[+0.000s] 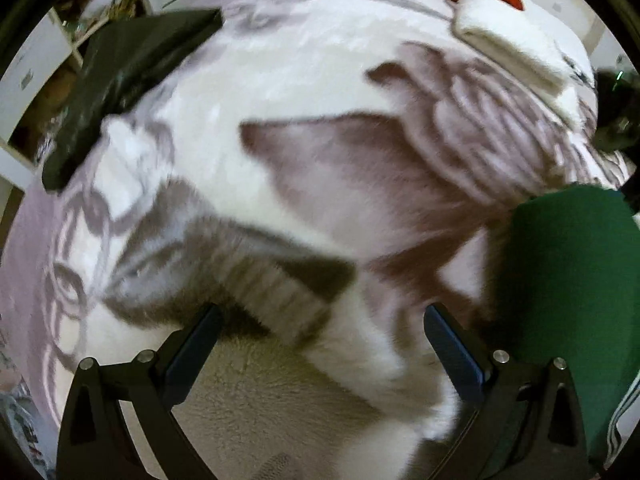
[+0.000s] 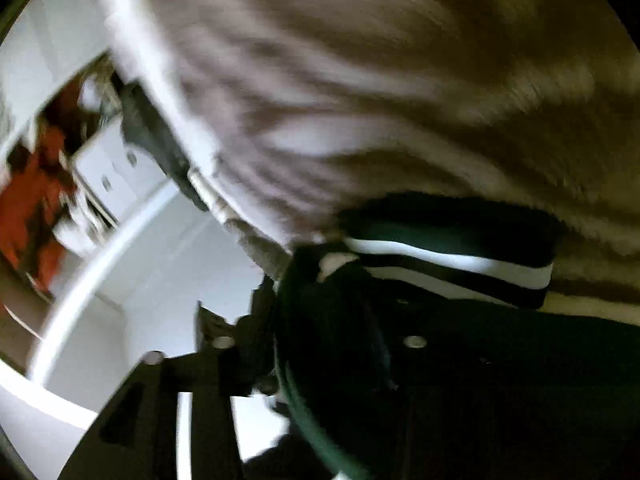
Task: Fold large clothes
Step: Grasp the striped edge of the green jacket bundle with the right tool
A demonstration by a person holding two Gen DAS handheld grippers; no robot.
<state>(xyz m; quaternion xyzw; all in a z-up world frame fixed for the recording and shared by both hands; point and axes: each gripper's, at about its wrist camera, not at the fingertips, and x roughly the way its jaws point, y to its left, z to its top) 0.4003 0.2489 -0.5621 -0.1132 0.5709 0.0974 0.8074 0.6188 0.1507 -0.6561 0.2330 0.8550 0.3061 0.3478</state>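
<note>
A: Below the left gripper [image 1: 320, 356] — fingers spread, grasping nothing, over the fleece blanket [image 1: 320, 80].
B: Right gripper [image 2: 320, 320] — blurred; green garment [image 2: 440, 256] drapes it, grip unclear.

Both views bow strongly at the edges, with black corners around the round fisheye field. The left wrist view is evenly and fairly brightly lit; the fluffy white and grey-mauve patterned blanket [image 1: 304, 92] is smeared by motion blur, while the black left tongs [image 1: 320, 356] at the bottom stay sharp. The right wrist view is dimmer and heavily streaked. There the dark green garment with white stripes [image 2: 448, 252] sinks into near-black shadow, and the white furniture [image 2: 132, 280] on the left glares.
</note>
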